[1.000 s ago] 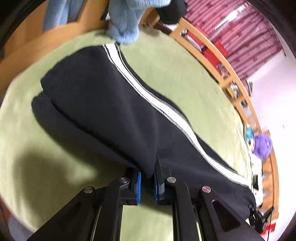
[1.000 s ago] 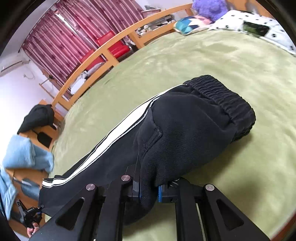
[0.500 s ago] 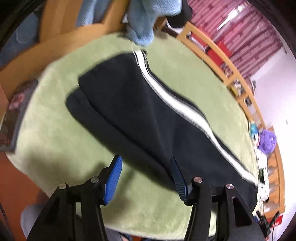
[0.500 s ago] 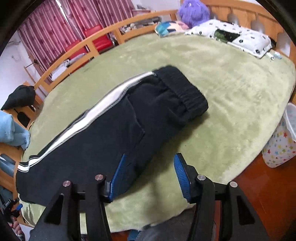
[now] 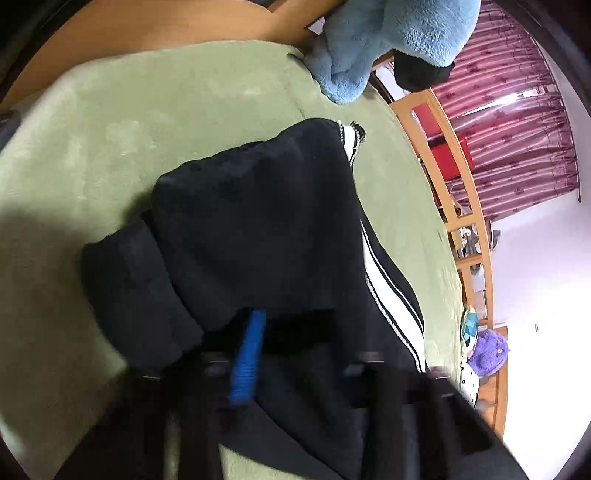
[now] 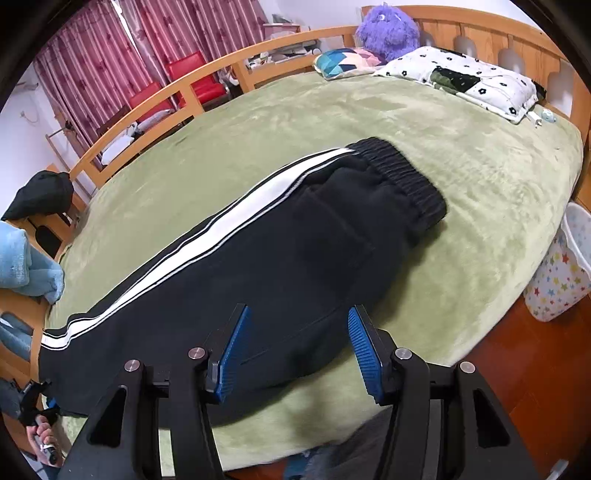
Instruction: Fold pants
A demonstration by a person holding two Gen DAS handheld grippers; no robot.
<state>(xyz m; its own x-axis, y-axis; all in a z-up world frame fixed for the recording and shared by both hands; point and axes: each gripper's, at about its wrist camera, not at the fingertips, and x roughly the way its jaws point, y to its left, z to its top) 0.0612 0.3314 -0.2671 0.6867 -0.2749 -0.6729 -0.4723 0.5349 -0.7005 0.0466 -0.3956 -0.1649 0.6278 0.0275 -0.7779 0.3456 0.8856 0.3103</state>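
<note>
Black pants with a white side stripe lie flat along the green bed, with the ribbed waistband at the right. My right gripper hovers open over the pants' near edge below the seat, its blue pads clear of the cloth. In the blurred left wrist view the leg ends fill the frame. My left gripper has closed into that black fabric; one blue pad shows and the other is under cloth. The right wrist view shows the left gripper at the hems, held by a hand.
A fluffy blue garment hangs over the wooden footboard beyond the hems. A dotted pillow and a purple plush toy sit at the headboard. A star-patterned bin stands on the floor at the right. A wooden rail runs along the far side.
Both grippers let go of the pants' near edge and drew back. The right one stays open. The left one moved down onto the leg ends, and cloth now covers its jaws.
</note>
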